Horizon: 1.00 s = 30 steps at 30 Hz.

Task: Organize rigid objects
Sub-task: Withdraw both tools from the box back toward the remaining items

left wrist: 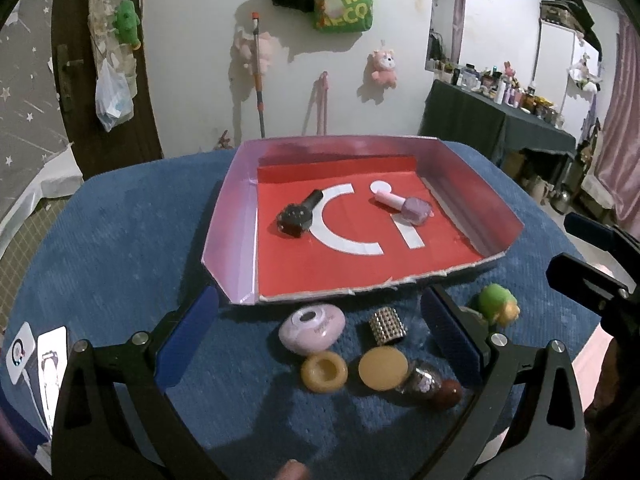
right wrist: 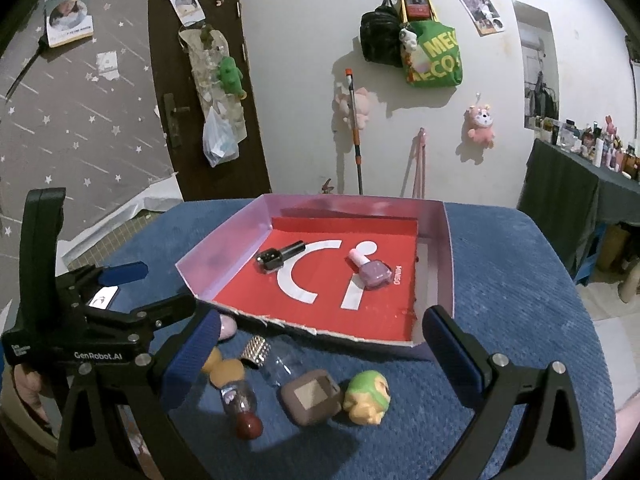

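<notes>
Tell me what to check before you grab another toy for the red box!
1. Left gripper empty, jaws open: ok.
2. Right gripper empty, jaws open: ok.
3. Room in the red box: ok; only the black nail polish and pink nail polish lie inside.
4. Toys left outside on the blue cloth: ok; lilac case, studded cylinder, green-capped figure, brown square case.
5. Toy between the left jaws: ok; lilac case and studded cylinder sit there.
6. Grippers apart: ok; the left one is beside the right, not touching.
</notes>
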Each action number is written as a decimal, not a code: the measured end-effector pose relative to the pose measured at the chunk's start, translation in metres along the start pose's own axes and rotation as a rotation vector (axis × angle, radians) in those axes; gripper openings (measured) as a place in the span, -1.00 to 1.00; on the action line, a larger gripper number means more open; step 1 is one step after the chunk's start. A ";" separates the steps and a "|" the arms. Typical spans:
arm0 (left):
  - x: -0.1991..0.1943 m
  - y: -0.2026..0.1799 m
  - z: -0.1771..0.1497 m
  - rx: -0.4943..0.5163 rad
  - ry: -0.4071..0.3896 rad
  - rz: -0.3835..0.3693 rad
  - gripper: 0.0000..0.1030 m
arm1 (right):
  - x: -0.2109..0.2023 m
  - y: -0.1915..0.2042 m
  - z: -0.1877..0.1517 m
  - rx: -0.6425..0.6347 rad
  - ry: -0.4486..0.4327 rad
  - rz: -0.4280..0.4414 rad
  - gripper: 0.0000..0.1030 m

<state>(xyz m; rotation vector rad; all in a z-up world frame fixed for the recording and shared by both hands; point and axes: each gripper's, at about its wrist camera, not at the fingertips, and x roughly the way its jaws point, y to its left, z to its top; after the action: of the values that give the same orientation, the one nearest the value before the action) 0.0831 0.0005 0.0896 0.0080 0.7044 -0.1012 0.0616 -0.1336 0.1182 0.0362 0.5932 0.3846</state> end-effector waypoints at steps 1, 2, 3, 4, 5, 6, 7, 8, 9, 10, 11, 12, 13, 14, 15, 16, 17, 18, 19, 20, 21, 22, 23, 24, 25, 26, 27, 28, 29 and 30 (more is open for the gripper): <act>0.000 0.000 -0.002 -0.001 0.001 0.002 1.00 | -0.001 0.001 -0.002 -0.002 0.002 0.000 1.00; 0.000 0.000 -0.004 -0.002 0.001 0.005 1.00 | -0.001 0.001 -0.005 -0.004 0.003 0.001 1.00; -0.001 0.000 -0.005 -0.003 0.002 0.006 1.00 | -0.002 0.002 -0.007 -0.006 0.001 -0.002 1.00; -0.001 0.000 -0.007 -0.005 0.002 0.006 1.00 | -0.003 0.003 -0.009 -0.008 -0.001 -0.006 1.00; -0.002 0.000 -0.009 -0.006 0.003 0.005 1.00 | -0.004 0.003 -0.011 -0.010 -0.003 -0.008 1.00; -0.002 0.000 -0.010 -0.009 0.004 0.005 1.00 | -0.004 0.004 -0.013 -0.011 -0.004 -0.009 1.00; -0.003 0.000 -0.012 -0.011 0.006 0.004 1.00 | -0.004 0.004 -0.015 -0.012 -0.006 -0.011 1.00; -0.003 0.001 -0.014 -0.013 0.007 0.002 1.00 | -0.005 0.003 -0.017 -0.012 -0.008 -0.013 1.00; -0.004 0.001 -0.016 -0.017 0.008 -0.002 1.00 | -0.005 0.003 -0.019 -0.013 -0.007 -0.014 1.00; -0.004 0.001 -0.018 -0.020 0.009 -0.005 1.00 | -0.005 0.004 -0.020 -0.015 -0.004 -0.017 1.00; -0.004 0.001 -0.020 -0.023 0.011 -0.010 1.00 | -0.005 0.004 -0.021 -0.018 -0.003 -0.020 1.00; -0.004 0.001 -0.021 -0.024 0.012 -0.014 1.00 | -0.005 0.005 -0.023 -0.021 -0.002 -0.023 1.00; -0.004 0.000 -0.022 -0.024 0.013 -0.018 1.00 | -0.006 0.005 -0.025 -0.026 0.000 -0.028 1.00; -0.004 -0.001 -0.023 -0.021 0.015 -0.020 1.00 | -0.006 0.006 -0.027 -0.029 0.002 -0.030 1.00; -0.005 -0.002 -0.025 -0.016 0.016 -0.024 1.00 | -0.006 0.006 -0.028 -0.031 0.005 -0.032 1.00; -0.005 -0.003 -0.027 -0.012 0.016 -0.025 1.00 | -0.006 0.007 -0.030 -0.031 0.009 -0.032 1.00; -0.006 -0.004 -0.028 -0.008 0.015 -0.024 1.00 | -0.006 0.007 -0.032 -0.031 0.012 -0.032 1.00; -0.006 -0.005 -0.029 -0.006 0.014 -0.024 1.00 | -0.006 0.007 -0.034 -0.031 0.016 -0.031 1.00; -0.006 -0.006 -0.031 -0.005 0.014 -0.026 1.00 | -0.006 0.007 -0.036 -0.031 0.018 -0.031 1.00; -0.006 -0.005 -0.032 -0.007 0.016 -0.028 1.00 | -0.006 0.008 -0.039 -0.032 0.020 -0.031 1.00; -0.005 -0.005 -0.034 -0.008 0.019 -0.030 1.00 | -0.006 0.008 -0.041 -0.032 0.024 -0.032 1.00; -0.005 -0.005 -0.036 -0.010 0.023 -0.030 1.00 | -0.005 0.008 -0.044 -0.032 0.028 -0.031 1.00; -0.003 -0.004 -0.038 -0.012 0.029 -0.031 1.00 | -0.005 0.008 -0.045 -0.032 0.030 -0.031 1.00; -0.002 -0.004 -0.039 -0.015 0.035 -0.031 1.00 | -0.005 0.008 -0.047 -0.032 0.034 -0.031 1.00; -0.002 -0.003 -0.041 -0.018 0.039 -0.031 1.00 | -0.004 0.008 -0.048 -0.030 0.039 -0.031 1.00; -0.001 -0.002 -0.043 -0.021 0.042 -0.031 1.00 | -0.004 0.008 -0.050 -0.028 0.043 -0.030 1.00; 0.000 -0.001 -0.044 -0.024 0.044 -0.030 1.00 | -0.003 0.008 -0.052 -0.025 0.048 -0.028 1.00; 0.001 -0.001 -0.045 -0.027 0.046 -0.029 1.00 | -0.002 0.007 -0.053 -0.023 0.053 -0.026 1.00; 0.001 0.000 -0.046 -0.027 0.048 -0.028 1.00 | -0.001 0.007 -0.055 -0.021 0.056 -0.025 1.00; 0.002 0.001 -0.047 -0.028 0.051 -0.025 1.00 | 0.000 0.007 -0.056 -0.018 0.060 -0.023 1.00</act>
<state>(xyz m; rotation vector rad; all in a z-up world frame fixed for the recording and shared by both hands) 0.0542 0.0029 0.0524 -0.0251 0.7570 -0.1157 0.0282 -0.1312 0.0726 0.0001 0.6492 0.3693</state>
